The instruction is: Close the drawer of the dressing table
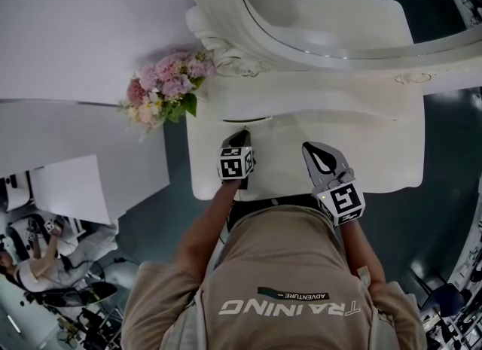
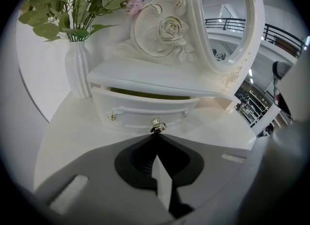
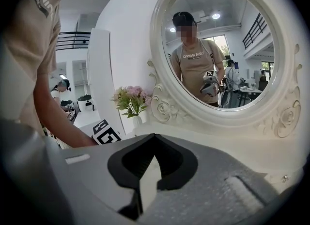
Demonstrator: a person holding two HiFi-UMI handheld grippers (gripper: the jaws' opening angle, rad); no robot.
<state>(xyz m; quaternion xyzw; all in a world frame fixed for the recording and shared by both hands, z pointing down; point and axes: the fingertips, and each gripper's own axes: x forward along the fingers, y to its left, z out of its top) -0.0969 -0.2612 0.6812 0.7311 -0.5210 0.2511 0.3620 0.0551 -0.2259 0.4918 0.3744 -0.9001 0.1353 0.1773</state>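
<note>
The drawer (image 2: 145, 109) sits in the middle of the dressing table (image 1: 376, 145), under a little shelf below the mirror (image 3: 218, 50). It is pulled out just a bit, and only a thin dark slit shows above its front, so its inside cannot be seen. There is one drawer, and it has one shiny round knob (image 2: 156, 125) in the middle of its front. The left gripper (image 2: 156, 136) has its jaws pressed together, holding nothing, with the tips right at the knob; whether they touch it is hard to tell. From the head view the left gripper (image 1: 241, 139) covers the knob, and the drawer is mostly tucked under the shelf. The right gripper (image 3: 152, 139) also has its jaws closed with nothing between them. It (image 1: 312, 151) is held over the bare white top, to the right of the left one and apart from the drawer. Flat white top lies on both sides of the left gripper, out to the table's front edge. One white vase (image 2: 77, 71) stands just left of the drawer, near the table's left edge, with pink flowers (image 1: 162, 89) in it. The one mirror is cut off at the top in the head view. In the right gripper view it shows the person holding a gripper.
</note>
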